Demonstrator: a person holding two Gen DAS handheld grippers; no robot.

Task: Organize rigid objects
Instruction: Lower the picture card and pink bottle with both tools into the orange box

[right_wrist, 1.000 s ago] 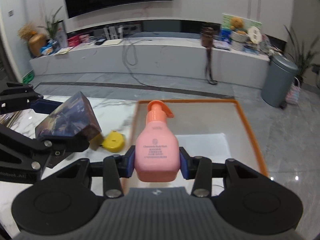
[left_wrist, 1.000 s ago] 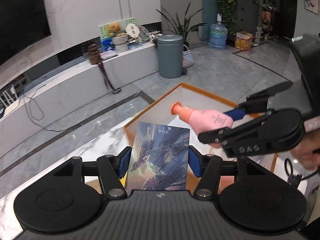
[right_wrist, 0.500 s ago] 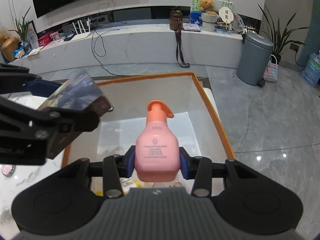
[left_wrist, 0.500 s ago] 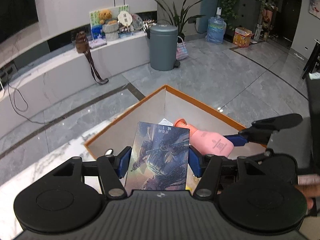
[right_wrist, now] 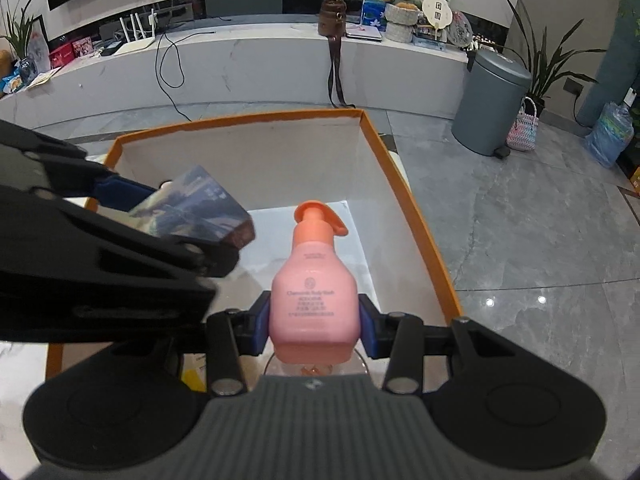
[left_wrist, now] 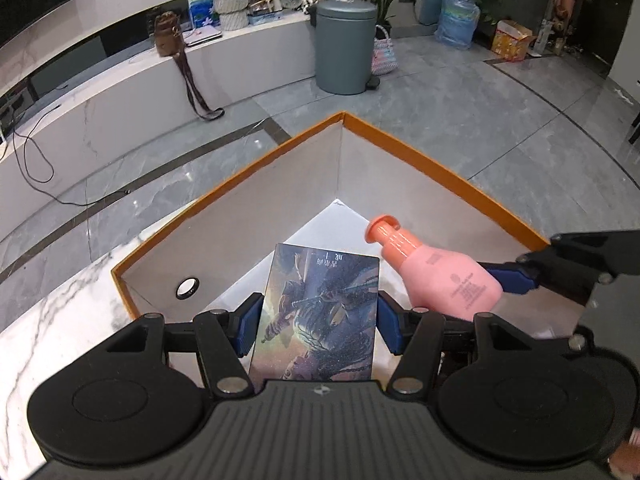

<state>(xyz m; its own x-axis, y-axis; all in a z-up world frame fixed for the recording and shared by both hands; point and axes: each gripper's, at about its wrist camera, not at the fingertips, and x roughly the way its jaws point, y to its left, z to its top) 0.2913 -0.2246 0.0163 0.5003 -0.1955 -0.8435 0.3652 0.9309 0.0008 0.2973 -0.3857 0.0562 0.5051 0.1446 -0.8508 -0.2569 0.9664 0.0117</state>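
1. The left gripper (left_wrist: 318, 322) has its jaws closed on a flat illustrated box (left_wrist: 318, 316), clamped by its two side edges so the printed face looks up at the camera. That grip probably lets it go down flat.
2. The right gripper (right_wrist: 314, 322) has its jaws closed on the body of a pink pump bottle (right_wrist: 314, 300), nozzle pointing away. Holding the wide lower part leaves the pump head free.
3. Both items hang over the open orange-rimmed box (left_wrist: 440, 168), which stands on the marble desk (left_wrist: 52, 308); I judge they are being lowered in side by side.
4. On the box floor lies a white sheet (right_wrist: 272, 248), and a round hole (left_wrist: 187, 288) shows in one wall.
5. Below the bottle, something clear and something yellow (right_wrist: 192, 380) are mostly hidden by the grippers; I cannot identify them.
6. Whether either item touches the box floor cannot be told.
7. Beyond, a grey bin (left_wrist: 346, 44) stands on the floor by a long white bench (right_wrist: 240, 60).
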